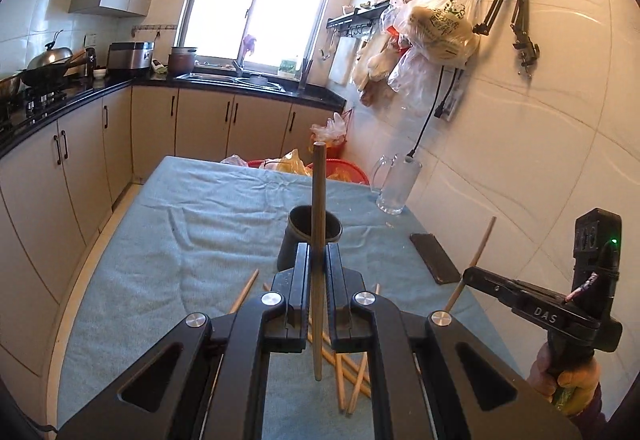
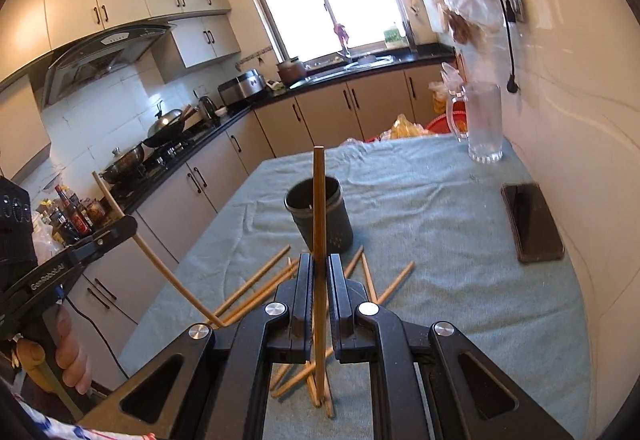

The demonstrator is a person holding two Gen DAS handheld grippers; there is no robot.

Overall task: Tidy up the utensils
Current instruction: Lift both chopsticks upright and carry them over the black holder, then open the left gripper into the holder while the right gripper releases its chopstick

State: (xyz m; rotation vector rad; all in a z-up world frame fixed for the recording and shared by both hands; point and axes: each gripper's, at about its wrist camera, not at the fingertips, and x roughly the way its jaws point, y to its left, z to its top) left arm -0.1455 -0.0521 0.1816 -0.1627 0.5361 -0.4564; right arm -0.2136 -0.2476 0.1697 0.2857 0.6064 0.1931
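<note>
Gripping one thin wooden chopstick (image 1: 318, 260) upright, my left claw (image 1: 318, 260) faces the dark cylindrical holder (image 1: 314, 236) just ahead. Right view: my right claw (image 2: 319, 272) pinches another upright stick (image 2: 319, 240), holder straight ahead, slightly below.

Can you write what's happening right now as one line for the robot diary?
left gripper: shut on chopstick | right gripper: shut on another chopstick | dark holder: upright, empty | loose chopsticks: on cloth

Upright chopstick (image 2: 319, 240) between right gripper (image 2: 319, 280) fingers (image 2: 304, 280), before holder (image 2: 320, 216)
</note>
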